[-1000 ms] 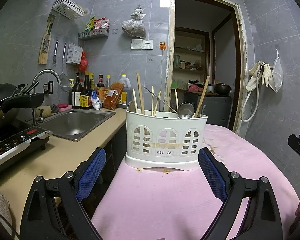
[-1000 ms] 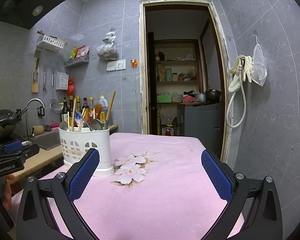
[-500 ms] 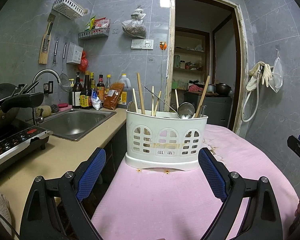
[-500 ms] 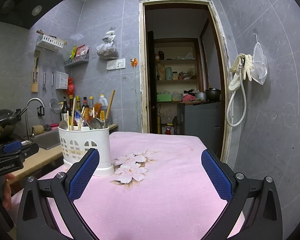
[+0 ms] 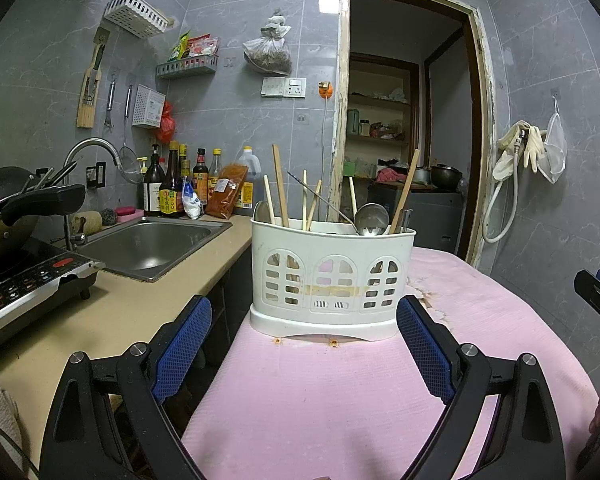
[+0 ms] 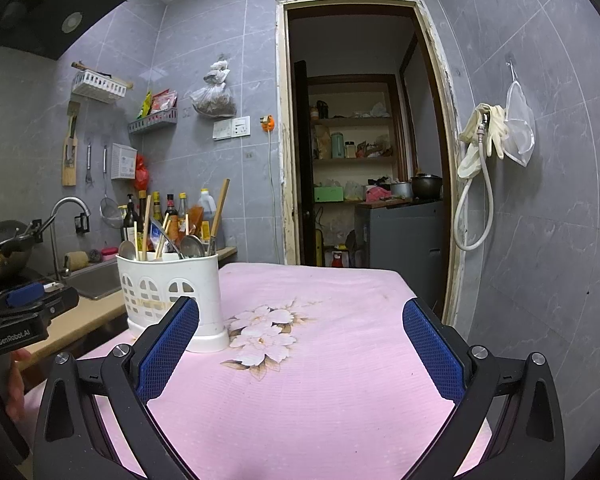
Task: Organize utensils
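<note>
The left gripper (image 5: pixel 304 354) hangs low over the pink tablecloth (image 5: pixel 340 400) with its blue-padded fingers spread wide and nothing between them, facing the white utensil holder (image 5: pixel 332 276) that stands just ahead. The right gripper (image 6: pixel 300 354) is likewise spread wide and empty, above the cloth's flower print (image 6: pixel 260 336), with the holder off to its left. The holder is a white plastic caddy with arched, slotted windows and a yellowish tape band across its front, on a flared base; from it rise wooden chopsticks (image 5: pixel 279 190), a wooden handle (image 5: pixel 406 190), a metal ladle (image 5: pixel 371 219) and a spoon (image 6: pixel 126 249). It stands near the cloth's left edge, beside the beige counter (image 5: pixel 112 312) and the steel sink (image 5: pixel 148 240). To the holder's right the cloth lies bare as far as the doorway (image 6: pixel 364 152).
</note>
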